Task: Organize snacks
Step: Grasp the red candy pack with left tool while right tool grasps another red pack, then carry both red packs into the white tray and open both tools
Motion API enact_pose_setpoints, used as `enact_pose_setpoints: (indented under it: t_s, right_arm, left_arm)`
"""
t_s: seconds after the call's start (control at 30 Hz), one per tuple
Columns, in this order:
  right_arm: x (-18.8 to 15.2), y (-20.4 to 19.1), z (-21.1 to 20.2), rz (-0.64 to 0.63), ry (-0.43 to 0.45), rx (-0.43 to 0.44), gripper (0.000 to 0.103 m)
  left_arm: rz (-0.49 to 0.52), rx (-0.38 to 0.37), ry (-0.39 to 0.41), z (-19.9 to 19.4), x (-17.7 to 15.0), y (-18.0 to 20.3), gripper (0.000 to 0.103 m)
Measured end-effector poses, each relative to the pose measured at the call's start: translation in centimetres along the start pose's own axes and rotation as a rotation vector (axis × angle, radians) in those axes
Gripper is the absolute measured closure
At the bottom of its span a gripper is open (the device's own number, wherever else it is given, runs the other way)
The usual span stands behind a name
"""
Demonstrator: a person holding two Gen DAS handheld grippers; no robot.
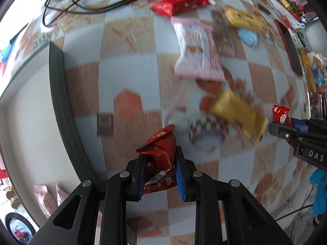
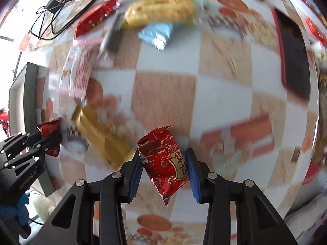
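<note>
A worktop point(image 1: 126, 67) covered with a checkered cloth of tan and pale squares is seen from above in both wrist views, much of it blurred. A dark-rimmed tray point(image 1: 58, 85) is laid along the worktop's left side. A black slab with a red edge point(image 2: 294, 61) is placed on the opposite side, far from the tray. Black cables point(image 1: 81, 2) are coiled past the tray's far end.

Away from the tray, toward the slab, loose snacks are spread: a pink-and-white striped packet point(image 1: 196, 49), a long red packet point(image 1: 181, 4), a yellow packet point(image 1: 245, 19), a light blue wrapper point(image 1: 248, 36) and a gold packet point(image 1: 239, 114).

The left claw point(image 1: 160, 175) is closed on a crumpled dark red snack packet point(image 1: 161, 155), held above the cloth just beside the tray's rim. The right claw point(image 2: 165, 173) is clamped on a red printed snack packet point(image 2: 163, 161), held farther from the tray, beyond the gold packet.
</note>
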State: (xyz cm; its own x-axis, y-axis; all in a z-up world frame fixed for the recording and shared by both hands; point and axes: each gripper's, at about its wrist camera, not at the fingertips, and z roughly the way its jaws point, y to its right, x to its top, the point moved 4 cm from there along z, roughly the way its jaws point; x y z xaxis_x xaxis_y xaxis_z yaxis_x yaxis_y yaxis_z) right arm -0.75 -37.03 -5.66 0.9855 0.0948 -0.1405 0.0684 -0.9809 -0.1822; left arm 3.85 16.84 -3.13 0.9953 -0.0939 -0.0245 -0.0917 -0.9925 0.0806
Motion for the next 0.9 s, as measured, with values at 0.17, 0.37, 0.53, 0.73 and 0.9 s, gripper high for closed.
enact_pose_setpoints:
  t_s: [0.17, 0.37, 0.53, 0.73, 0.9]
  right_arm:
    - [-4.5, 1.5, 0.4, 0.078, -0.029, 0.045, 0.061]
    - [-8.7, 1.2, -0.6, 0.085, -0.050, 0.057, 0.061]
    - [-10.6, -0.1, -1.6, 0.052, -0.048, 0.062, 0.061]
    - [-10.1, -3.7, -1.6, -0.005, -0.039, 0.061, 0.061]
    - [-10.7, -6.3, -2.2, -0.052, -0.029, 0.051, 0.061]
  left_arm:
    - [0.022, 0.008, -0.010, 0.0, -2.1, -0.5, 0.076]
    - [0.034, 0.037, -0.016, 0.2, -4.9, -2.7, 0.076]
    - [0.026, 0.038, -0.024, 0.5, -7.6, -5.0, 0.076]
    - [0.004, 0.014, -0.024, 0.7, -10.7, -7.5, 0.076]
    - [0.008, -0.006, 0.017, -1.3, -10.6, -7.6, 0.076]
